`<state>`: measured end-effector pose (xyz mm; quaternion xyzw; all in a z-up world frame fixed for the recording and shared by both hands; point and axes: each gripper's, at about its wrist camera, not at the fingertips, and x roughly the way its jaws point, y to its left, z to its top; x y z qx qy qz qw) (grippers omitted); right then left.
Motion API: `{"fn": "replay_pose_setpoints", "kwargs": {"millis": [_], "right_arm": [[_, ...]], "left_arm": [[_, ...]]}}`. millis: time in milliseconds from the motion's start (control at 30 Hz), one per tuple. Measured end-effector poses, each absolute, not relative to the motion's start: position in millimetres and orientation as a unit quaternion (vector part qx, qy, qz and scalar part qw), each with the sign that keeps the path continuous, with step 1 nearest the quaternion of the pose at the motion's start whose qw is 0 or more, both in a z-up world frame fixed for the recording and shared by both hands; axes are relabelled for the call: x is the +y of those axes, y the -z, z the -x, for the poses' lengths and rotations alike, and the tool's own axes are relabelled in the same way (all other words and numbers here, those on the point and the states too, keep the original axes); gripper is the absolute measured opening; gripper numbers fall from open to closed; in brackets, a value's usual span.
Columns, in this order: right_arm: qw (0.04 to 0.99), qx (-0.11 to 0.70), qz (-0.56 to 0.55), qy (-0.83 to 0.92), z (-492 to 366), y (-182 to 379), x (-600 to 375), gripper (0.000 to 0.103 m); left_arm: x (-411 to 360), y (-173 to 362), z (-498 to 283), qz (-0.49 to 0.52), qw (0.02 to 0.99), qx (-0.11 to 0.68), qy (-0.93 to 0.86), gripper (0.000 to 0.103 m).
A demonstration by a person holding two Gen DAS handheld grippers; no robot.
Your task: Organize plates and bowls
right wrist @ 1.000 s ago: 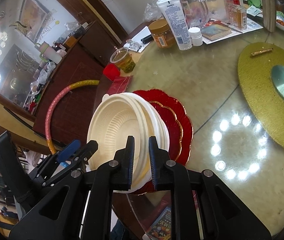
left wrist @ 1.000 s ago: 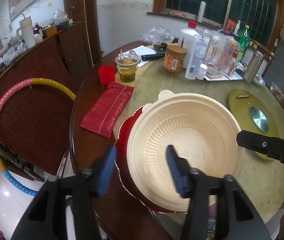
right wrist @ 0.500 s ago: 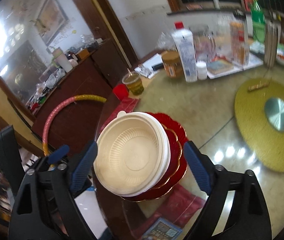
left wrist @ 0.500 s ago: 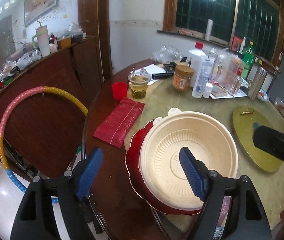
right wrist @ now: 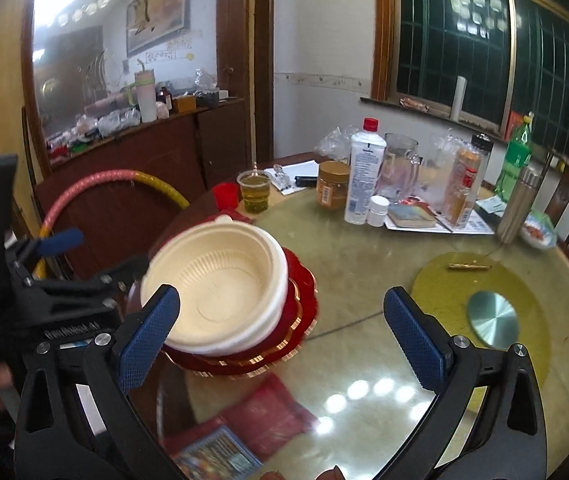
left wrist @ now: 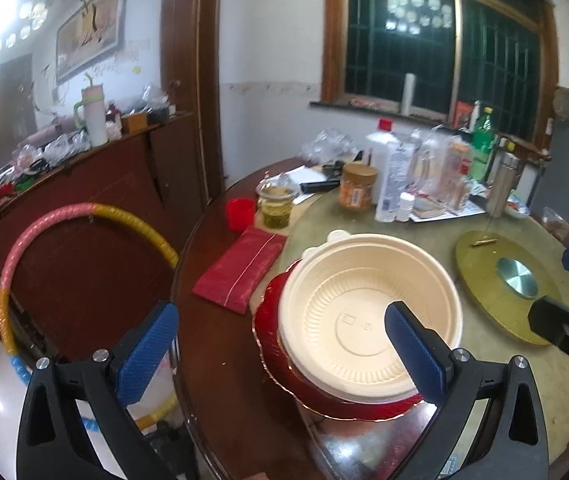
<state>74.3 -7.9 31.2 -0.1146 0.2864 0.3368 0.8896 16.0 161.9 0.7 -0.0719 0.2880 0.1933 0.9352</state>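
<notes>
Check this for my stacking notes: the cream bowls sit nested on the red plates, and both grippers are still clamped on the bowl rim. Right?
Not quite. The cream bowls do sit nested on the red plates, but neither gripper clamps the rim. The left gripper and right gripper have just been opening and now stand wide, gripping nothing, as both wrist views show.

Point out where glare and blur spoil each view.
Right wrist: round lamp reflections glare on the glass tabletop; the cream bowls and the red packet are smeared by motion blur. Left wrist: mostly sharp, though bright light washes out the upper left; fisheye distortion bends the window frame.
</notes>
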Motion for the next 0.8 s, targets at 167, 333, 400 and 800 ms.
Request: {"fn": "replay_pose_setpoints", "kwargs": {"millis": [167, 333, 400, 800], "right_arm": [[0.882, 0.278, 0.167, -0.341, -65, -23, -16, 0.103], [0.870, 0.277, 0.211, -0.349, -54, -14, -20, 0.103], [0.867, 0.280, 0.215, -0.351, -52, -12, -21, 0.103], [0.863, 0.300, 0.206, -0.349, -57, -6, -14, 0.103]], "left_arm": [[152, 5, -21, 0.069, 0.929, 0.318, -0.174, 0.103], [141, 9, -24, 0.058, 0.925, 0.339, -0.164, 0.103], [139, 9, -25, 0.058, 0.924, 0.341, -0.161, 0.103], [141, 10, -26, 0.073, 0.921, 0.353, -0.147, 0.103]]}}
